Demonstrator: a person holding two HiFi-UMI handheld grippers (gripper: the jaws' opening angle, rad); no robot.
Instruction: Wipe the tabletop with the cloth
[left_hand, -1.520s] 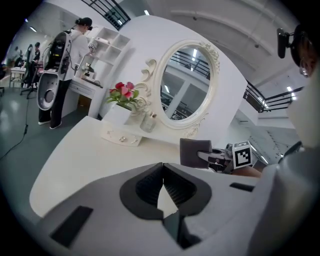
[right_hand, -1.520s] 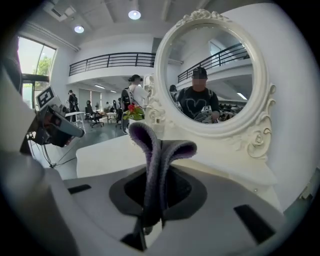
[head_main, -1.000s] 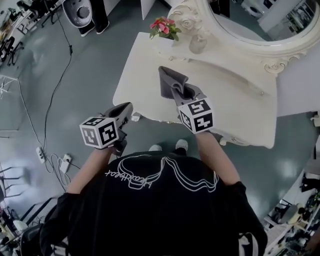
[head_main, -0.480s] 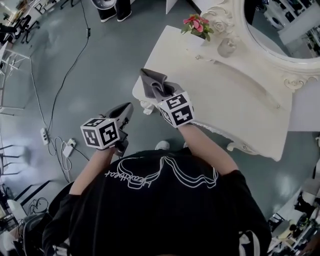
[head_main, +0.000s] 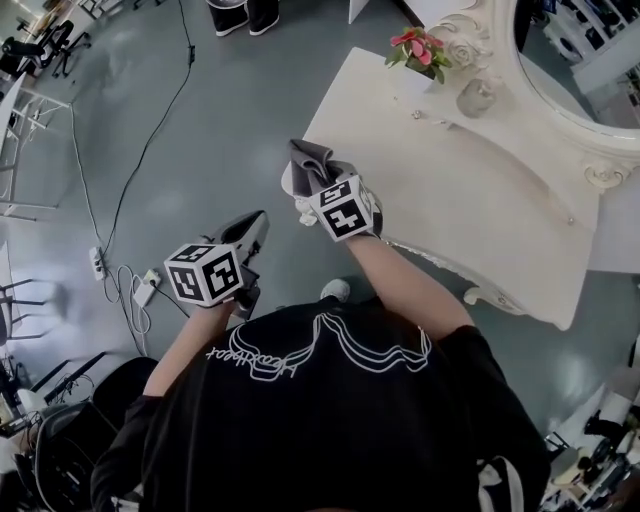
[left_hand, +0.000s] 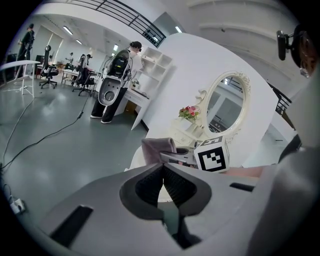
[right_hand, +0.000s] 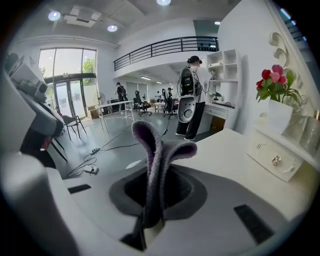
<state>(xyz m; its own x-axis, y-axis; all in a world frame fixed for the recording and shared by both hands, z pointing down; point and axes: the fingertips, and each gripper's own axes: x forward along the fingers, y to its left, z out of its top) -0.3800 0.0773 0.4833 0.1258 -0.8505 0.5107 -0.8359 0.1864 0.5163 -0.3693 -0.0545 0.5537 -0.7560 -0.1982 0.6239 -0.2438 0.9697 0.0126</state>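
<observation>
A grey cloth (head_main: 309, 160) sticks up folded from my right gripper (head_main: 322, 182), which is shut on it and hangs over the near left edge of the white dressing table (head_main: 470, 190). In the right gripper view the cloth (right_hand: 152, 150) stands pinched between the jaws, with the tabletop (right_hand: 225, 150) just beyond and to the right. My left gripper (head_main: 247, 232) is shut and empty, held over the grey floor left of the table. The left gripper view shows its jaws (left_hand: 162, 186) pressed together, with the cloth (left_hand: 158, 149) and the right gripper's marker cube (left_hand: 212, 155) ahead.
At the table's back stand a white vase of pink flowers (head_main: 420, 48), a glass jar (head_main: 477, 98) and an ornate oval mirror (head_main: 560, 90). Cables and a power strip (head_main: 146, 288) lie on the floor at left. A person (right_hand: 191, 95) stands beyond the table's far end.
My right gripper has carried the cloth leftward along the tabletop to its near left edge. The head view has swung, so the table sits further right. The left gripper has hardly moved.
</observation>
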